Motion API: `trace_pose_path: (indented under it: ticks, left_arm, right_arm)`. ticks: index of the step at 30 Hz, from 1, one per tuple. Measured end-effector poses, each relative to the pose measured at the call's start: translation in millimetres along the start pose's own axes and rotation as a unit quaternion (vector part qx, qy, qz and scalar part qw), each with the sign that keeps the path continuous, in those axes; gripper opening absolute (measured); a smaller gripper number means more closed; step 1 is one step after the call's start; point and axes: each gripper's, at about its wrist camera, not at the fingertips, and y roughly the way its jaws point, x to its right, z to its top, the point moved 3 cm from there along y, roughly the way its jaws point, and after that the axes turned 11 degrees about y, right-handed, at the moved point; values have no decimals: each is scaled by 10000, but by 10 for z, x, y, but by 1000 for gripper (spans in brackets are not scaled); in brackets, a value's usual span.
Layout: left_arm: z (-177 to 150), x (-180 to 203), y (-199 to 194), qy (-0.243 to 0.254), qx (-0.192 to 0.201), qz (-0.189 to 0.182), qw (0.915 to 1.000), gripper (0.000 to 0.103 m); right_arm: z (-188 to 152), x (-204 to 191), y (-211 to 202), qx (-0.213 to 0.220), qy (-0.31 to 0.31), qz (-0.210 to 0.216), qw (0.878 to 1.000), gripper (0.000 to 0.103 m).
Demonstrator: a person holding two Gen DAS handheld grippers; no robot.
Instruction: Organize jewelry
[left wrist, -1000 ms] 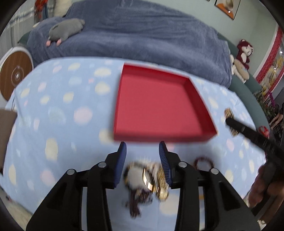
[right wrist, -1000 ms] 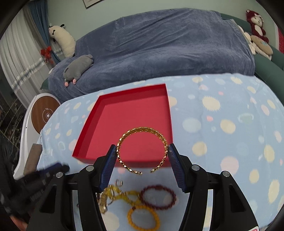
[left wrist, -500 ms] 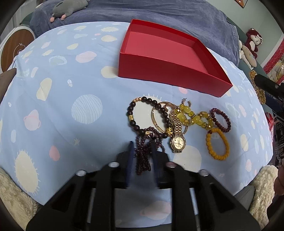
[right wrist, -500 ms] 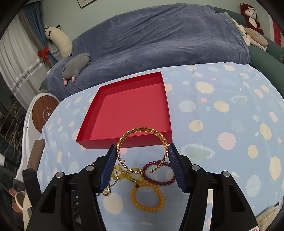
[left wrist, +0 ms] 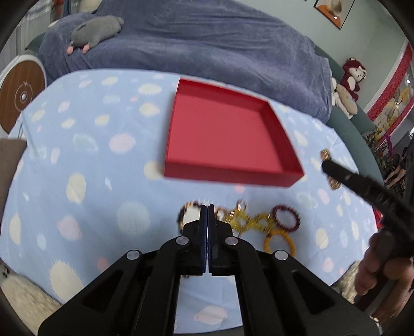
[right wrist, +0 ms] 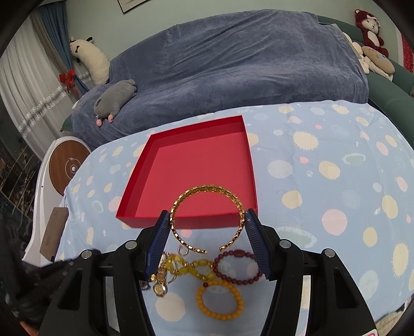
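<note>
The right claw (right wrist: 207, 227) pinches a gold bangle (right wrist: 207, 217) near the red box (right wrist: 191, 170). Only the left view shows the left claw (left wrist: 207, 209) pressed together.

Beyond the tongs, a blue blanket (right wrist: 245, 59) drapes the sofa, a grey plush (right wrist: 115, 99) lying on it. A red plush monkey (right wrist: 368, 24) sits far right.
</note>
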Motion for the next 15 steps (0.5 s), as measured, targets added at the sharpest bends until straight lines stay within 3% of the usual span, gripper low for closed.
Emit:
trace_pose_path:
  ticks: [6,10,11,12,13,14,15]
  left_arm:
    - [450,-46,-148,131,364,84,9992,0]
    - [368,-68,-99,27,195,-19,9998,2]
    - [247,-57,-51,25,77,-15,10000,14]
    - [121,-44,0,24,-57,14,10000,39]
    - [-3,-49,46,4,-168,54,9998,50]
    - [-148,-43,100,-56,-261,94,9996,57]
    - [-282,-33,162,-91,-348,85,9993,57]
  right_arm:
    - [171,-9,-39,149,-9,37,9999,57]
    - [176,19,-47,158,32,31,9999,57]
    - [152,34,-45,135,53,29,9999,57]
    - [136,40,-46,116,64,30,9999,57]
    - [116,49,-42,94,73,28,9999,57]
    - [90,58,-37,68,79,23,9999,57]
    - [62,67,-26,34,87,14,10000,57]
